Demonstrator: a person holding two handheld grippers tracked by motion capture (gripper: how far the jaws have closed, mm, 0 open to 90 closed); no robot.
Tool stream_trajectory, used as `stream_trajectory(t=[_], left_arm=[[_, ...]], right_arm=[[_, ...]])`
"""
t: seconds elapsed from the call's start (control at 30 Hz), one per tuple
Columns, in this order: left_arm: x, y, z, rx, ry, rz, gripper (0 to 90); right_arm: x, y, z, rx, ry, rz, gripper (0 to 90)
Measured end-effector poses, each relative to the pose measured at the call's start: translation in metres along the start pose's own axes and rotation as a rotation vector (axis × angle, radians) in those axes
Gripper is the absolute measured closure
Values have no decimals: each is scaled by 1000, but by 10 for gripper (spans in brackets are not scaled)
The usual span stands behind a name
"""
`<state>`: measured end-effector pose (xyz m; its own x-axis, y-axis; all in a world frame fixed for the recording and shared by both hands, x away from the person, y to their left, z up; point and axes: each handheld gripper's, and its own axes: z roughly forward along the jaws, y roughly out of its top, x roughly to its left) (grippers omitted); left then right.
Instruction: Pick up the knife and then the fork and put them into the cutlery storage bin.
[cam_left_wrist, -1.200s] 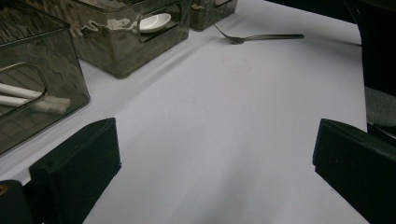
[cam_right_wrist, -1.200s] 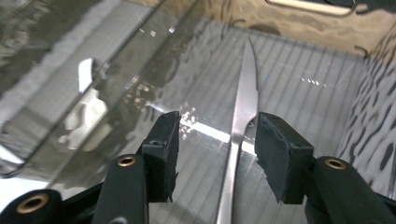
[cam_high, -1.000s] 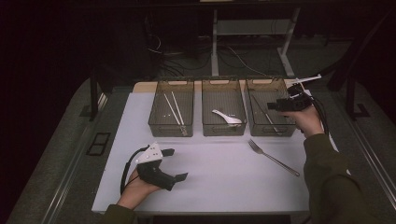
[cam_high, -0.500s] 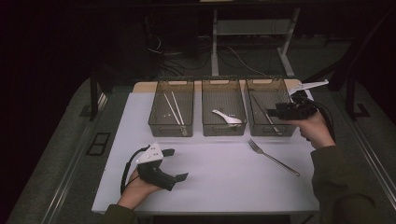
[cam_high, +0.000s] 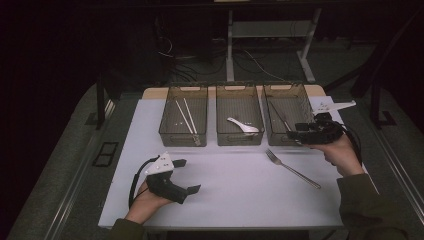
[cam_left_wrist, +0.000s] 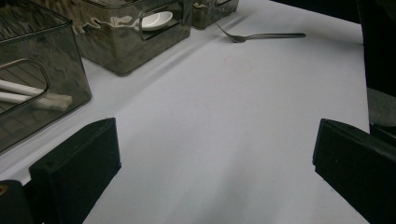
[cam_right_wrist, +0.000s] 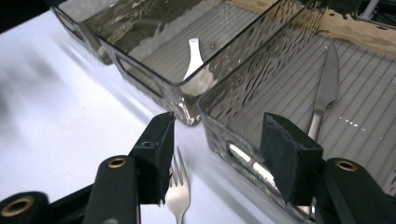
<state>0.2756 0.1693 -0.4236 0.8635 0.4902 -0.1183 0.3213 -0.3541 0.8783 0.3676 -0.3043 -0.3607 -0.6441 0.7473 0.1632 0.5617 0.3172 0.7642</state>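
So far the sorting looks mostly done: chopsticks (cam_high: 186, 117) lie in the bin at ten o'clock, the spoon (cam_high: 243, 126) at twelve, the knife (cam_high: 281, 116) in the bin (cam_high: 286, 88) at one. Only the fork (cam_high: 292, 170) is left, loose on the table (cam_high: 240, 185) at three o'clock, just below that bin. My right gripper (cam_high: 294, 135) hangs above its tines, jaws half apart, holding nothing. My left gripper (cam_high: 189, 176) rests at seven o'clock, wide open and empty.

right gripper (cam_high: 295, 135) | drew back from over the right bin (cam_high: 287, 112) toward the fork (cam_high: 292, 170) | nothing between its jaws
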Motion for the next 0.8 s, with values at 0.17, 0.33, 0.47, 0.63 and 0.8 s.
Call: stream_trajectory(t=[0.17, 0.33, 0.47, 0.63, 0.8], left_arm=[[1, 0, 0, 0, -1, -3, 0], [0, 0, 0, 4, 0, 0, 0], [0, 0, 0, 6, 4, 2, 0], [1, 0, -1, 4, 8, -1, 0], [-1, -1, -1, 12, 12, 6, 0]], right_arm=[[9, -10, -1, 19, 6, -27, 461], [15, -18, -1, 33, 5, -62, 468], [19, -24, -2, 34, 8, -75, 478], [24, -30, -2, 47, 47, -98, 503], [27, -36, -3, 42, 43, -110, 498]])
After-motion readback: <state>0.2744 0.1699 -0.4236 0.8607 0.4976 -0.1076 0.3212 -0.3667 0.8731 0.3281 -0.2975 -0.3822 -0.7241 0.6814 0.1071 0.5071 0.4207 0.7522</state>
